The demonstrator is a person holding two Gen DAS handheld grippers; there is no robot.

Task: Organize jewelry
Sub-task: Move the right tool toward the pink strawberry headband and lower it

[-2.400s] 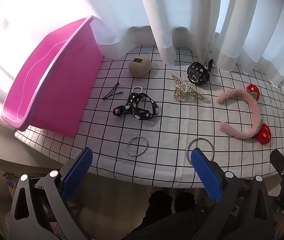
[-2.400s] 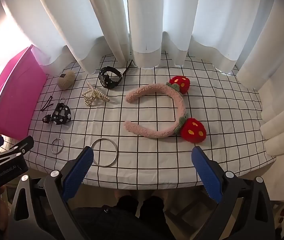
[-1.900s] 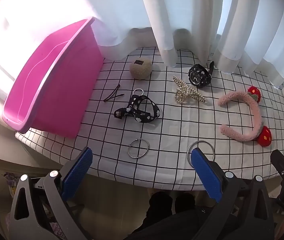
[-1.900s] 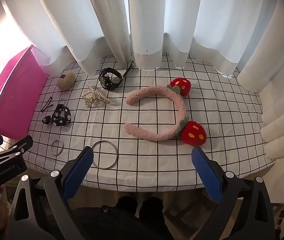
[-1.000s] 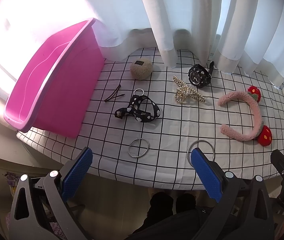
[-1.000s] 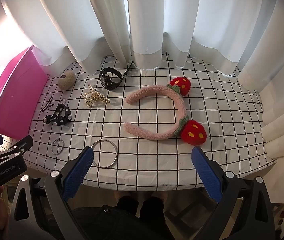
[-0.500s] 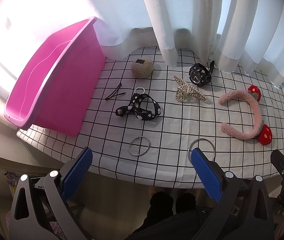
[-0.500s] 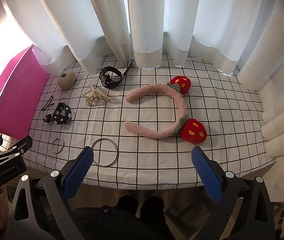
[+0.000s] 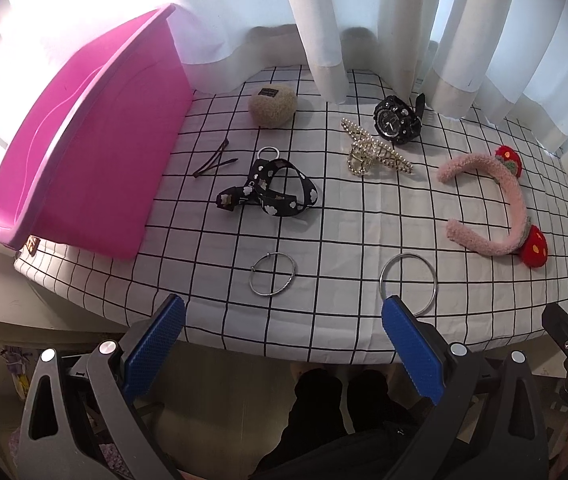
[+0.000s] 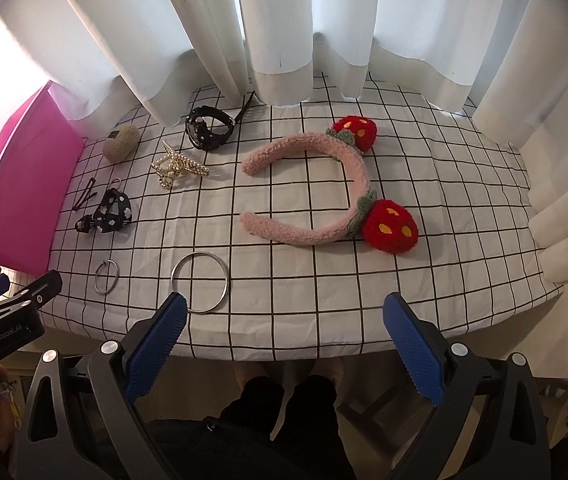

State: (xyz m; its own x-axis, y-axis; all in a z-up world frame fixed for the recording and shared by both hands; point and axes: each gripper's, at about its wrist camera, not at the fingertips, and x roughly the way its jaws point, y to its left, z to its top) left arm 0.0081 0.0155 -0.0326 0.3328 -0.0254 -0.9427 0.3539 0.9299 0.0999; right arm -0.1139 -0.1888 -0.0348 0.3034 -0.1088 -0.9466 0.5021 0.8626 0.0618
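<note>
We see the bench (image 9: 323, 320) from two raised viewpoints off its near edge, both facing the curtains (image 10: 284, 40). Our left view sits nearer the pink bin (image 9: 96, 152); both share the large ring (image 10: 200, 282).

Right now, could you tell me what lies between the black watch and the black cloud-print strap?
The pearl hair claw lies between the black watch and the black cloud-print strap, clearest in the left wrist view.
</note>
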